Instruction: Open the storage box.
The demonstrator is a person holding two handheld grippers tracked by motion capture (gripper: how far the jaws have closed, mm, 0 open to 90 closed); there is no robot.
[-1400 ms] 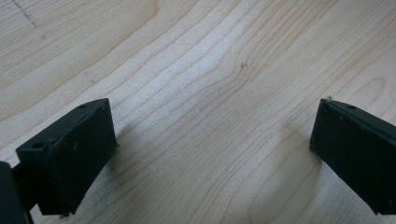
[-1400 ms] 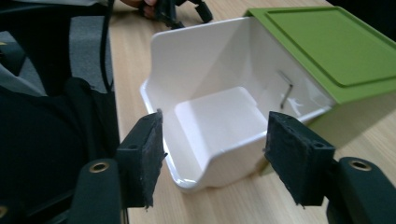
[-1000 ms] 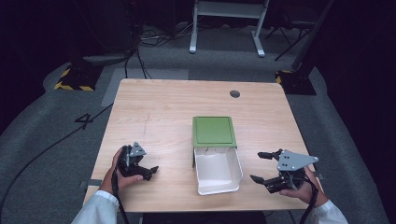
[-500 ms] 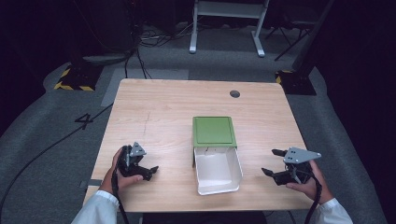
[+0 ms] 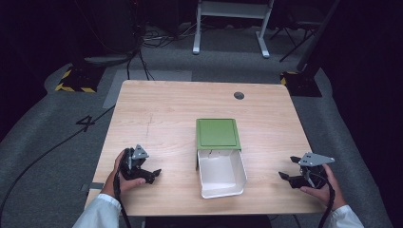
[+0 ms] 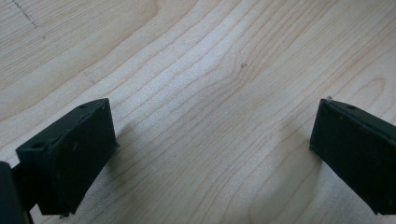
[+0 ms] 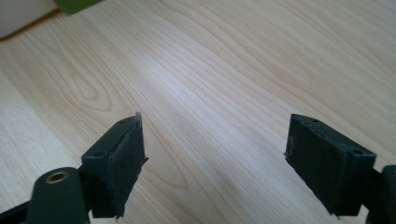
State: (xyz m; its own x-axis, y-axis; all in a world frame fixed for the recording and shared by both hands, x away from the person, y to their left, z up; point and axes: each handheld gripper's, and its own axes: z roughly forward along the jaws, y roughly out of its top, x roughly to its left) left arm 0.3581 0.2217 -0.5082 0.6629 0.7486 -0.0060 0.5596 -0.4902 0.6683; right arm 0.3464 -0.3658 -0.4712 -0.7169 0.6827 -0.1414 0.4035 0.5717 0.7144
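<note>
— Jaws first. What do I have on the left gripper [image 5: 151, 174]?

— Spread wide, nothing between them. In the left gripper view I see two black blocky pads [image 6: 74, 149] hanging just over bare wood. It sits near the front left edge of the table [image 5: 166, 118].

— And the right gripper [image 5: 286, 176]?

— Same: released, jaws far apart, empty. Its fingers [image 7: 119, 161] are matte black with small screw holes. It sits at the front right, well apart from the box.

— Box position?

— White box [image 5: 221, 173], open, smooth-walled, rounded corners, front centre of the table between my two grippers. Its green lid [image 5: 217, 133], flat and square with a raised border, lies touching its far side.

— Surface, room?

— Pale wood-grain tabletop, a round dark grommet [image 5: 239, 95] near the far right. Grey carpet below, cables [image 5: 152, 42] trailing, white frame legs [image 5: 230, 19] behind, dark surroundings.
</note>
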